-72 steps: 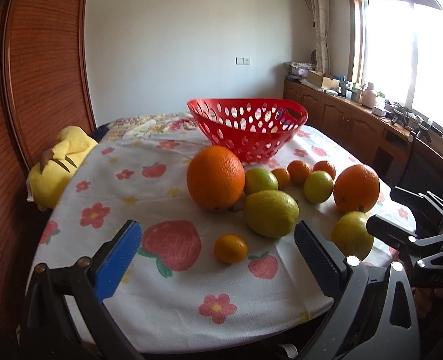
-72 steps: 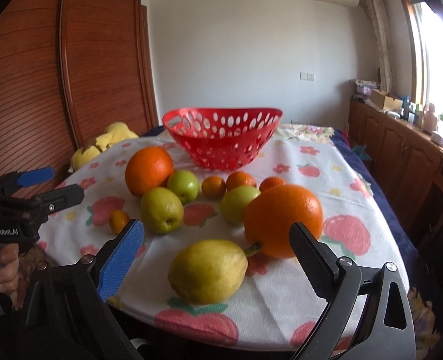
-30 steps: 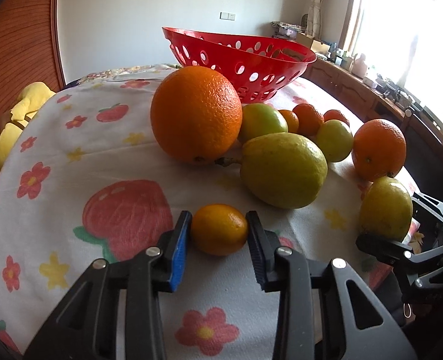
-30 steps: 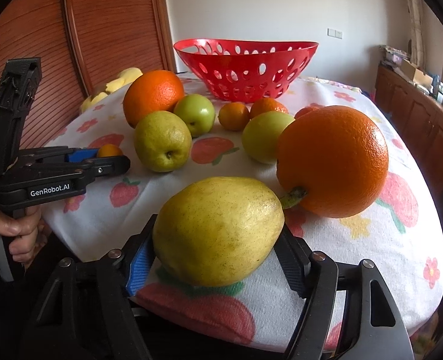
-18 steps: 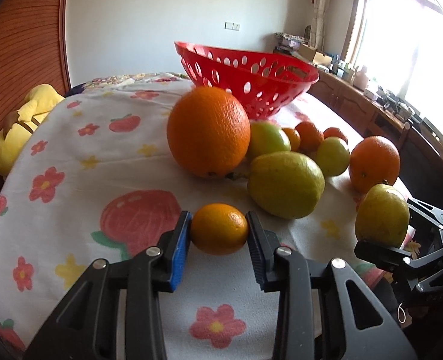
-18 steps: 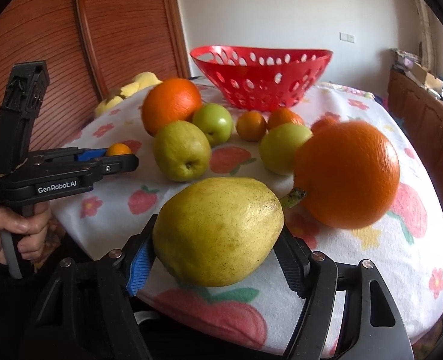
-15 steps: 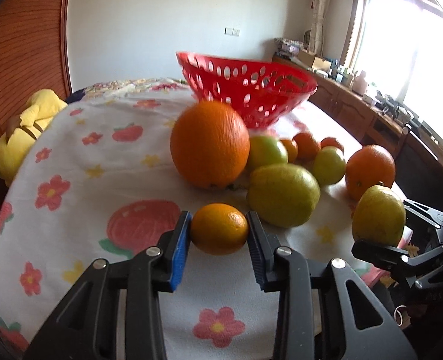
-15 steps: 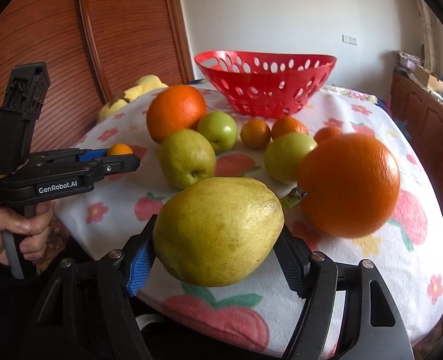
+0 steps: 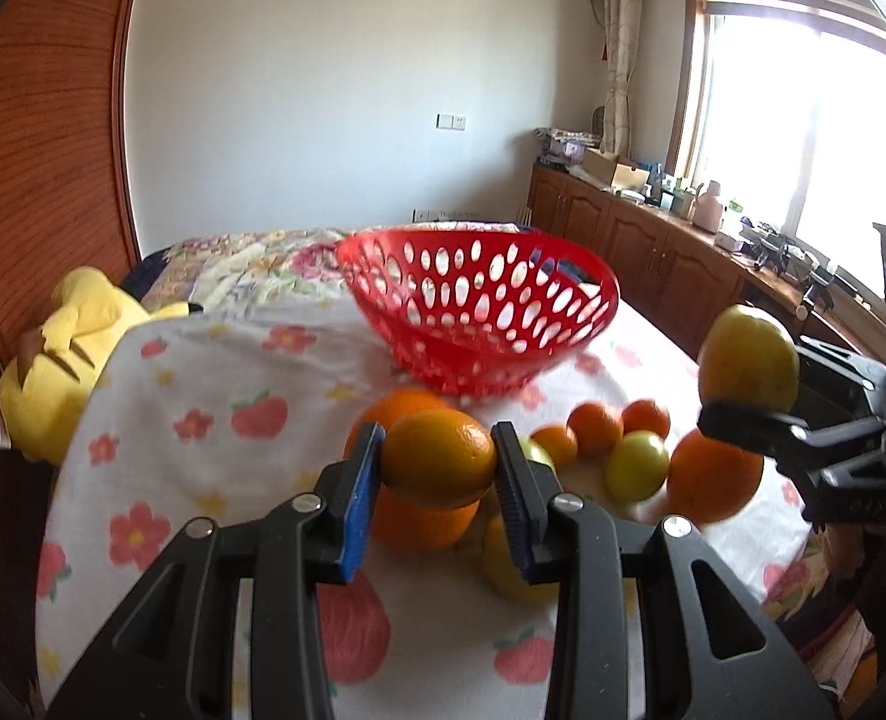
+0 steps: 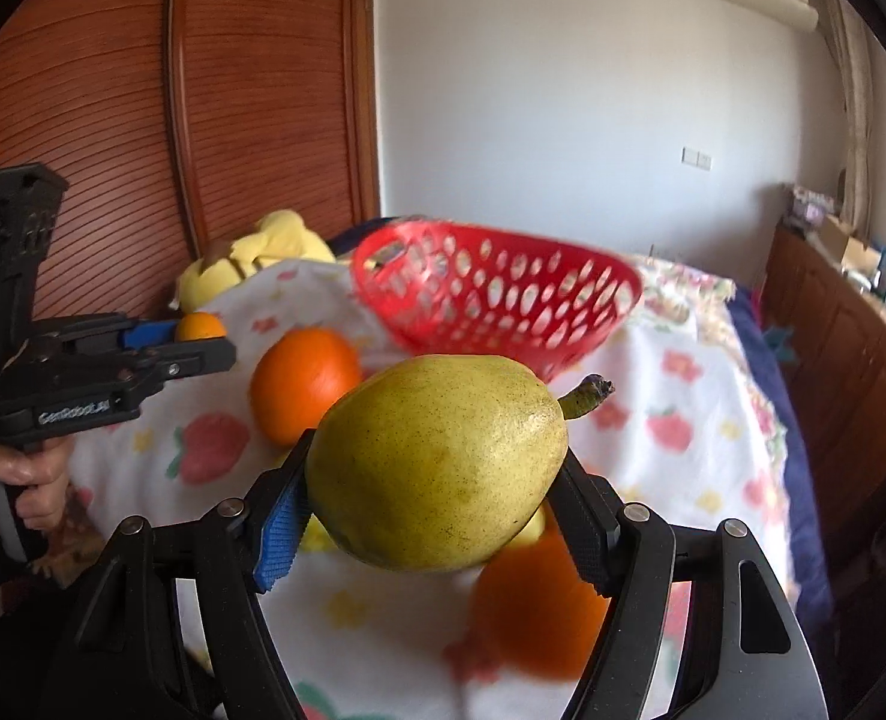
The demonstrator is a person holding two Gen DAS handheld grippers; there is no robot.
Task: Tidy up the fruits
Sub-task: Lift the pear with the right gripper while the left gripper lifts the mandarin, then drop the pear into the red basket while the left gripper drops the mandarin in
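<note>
My left gripper [image 9: 438,461] is shut on a small orange [image 9: 440,455] and holds it in the air above the table, short of the red basket [image 9: 478,318]. My right gripper [image 10: 428,501] is shut on a yellow-green pear [image 10: 437,459], also lifted; the pear shows in the left wrist view [image 9: 747,359] at the right. The basket [image 10: 496,300] stands empty at the far side. Several oranges and green fruits lie on the cloth between the grippers and the basket, among them a big orange [image 10: 305,384].
The table has a white cloth [image 9: 203,420] printed with strawberries and flowers. A yellow plush toy [image 9: 59,354] lies at the table's left edge by a wooden panel wall. Wooden cabinets [image 9: 652,240] run along the right under a window.
Both grippers have lifted their fruit off the table and risen. The small orange and the pear now hang in the air, nearer the basket's height.
</note>
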